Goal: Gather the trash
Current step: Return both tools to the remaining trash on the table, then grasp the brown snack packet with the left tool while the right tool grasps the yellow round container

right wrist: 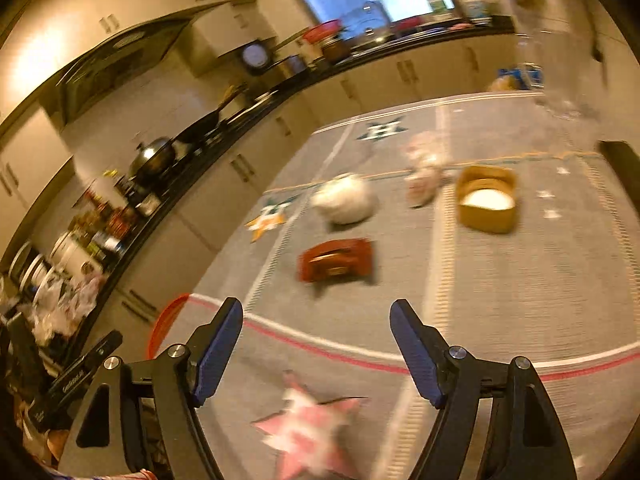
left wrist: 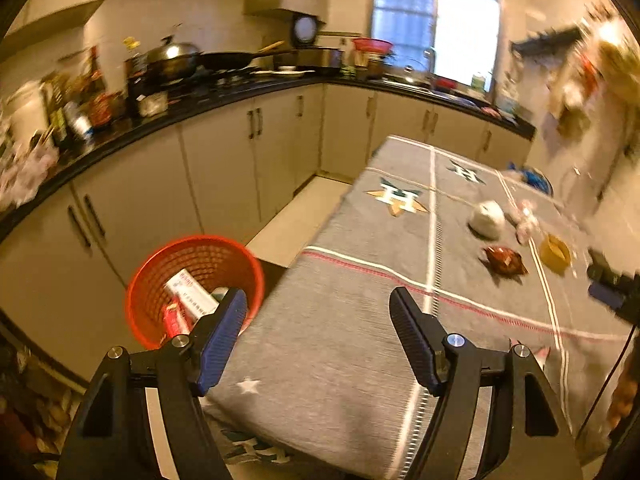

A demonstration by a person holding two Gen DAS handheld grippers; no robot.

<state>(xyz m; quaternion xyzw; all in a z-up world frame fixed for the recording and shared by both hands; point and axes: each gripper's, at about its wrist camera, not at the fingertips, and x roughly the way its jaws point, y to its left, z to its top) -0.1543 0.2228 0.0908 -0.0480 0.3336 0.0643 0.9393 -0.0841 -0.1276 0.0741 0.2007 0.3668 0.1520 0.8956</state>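
My left gripper (left wrist: 318, 300) is open and empty over the near left edge of the grey-clothed table (left wrist: 340, 360). Just left of it and lower stands a red mesh basket (left wrist: 196, 280) holding a white and red carton. Farther along the cloth lie a white crumpled wad (left wrist: 486, 218), a brown wrapper (left wrist: 505, 261), crumpled clear plastic (left wrist: 526, 216) and a yellow cup (left wrist: 555, 254). My right gripper (right wrist: 316, 312) is also open and empty, above the cloth short of the brown wrapper (right wrist: 336, 260). Beyond are the white wad (right wrist: 346, 200), the plastic (right wrist: 424, 180) and the yellow cup (right wrist: 486, 200).
A dark counter (left wrist: 224, 98) crowded with pans, bottles and bags runs along the cupboards to the left and at the back. A strip of floor (left wrist: 296, 220) separates it from the table. The basket's rim (right wrist: 166, 324) shows off the table's left edge. Blue stuff (left wrist: 534, 180) lies at the far end.
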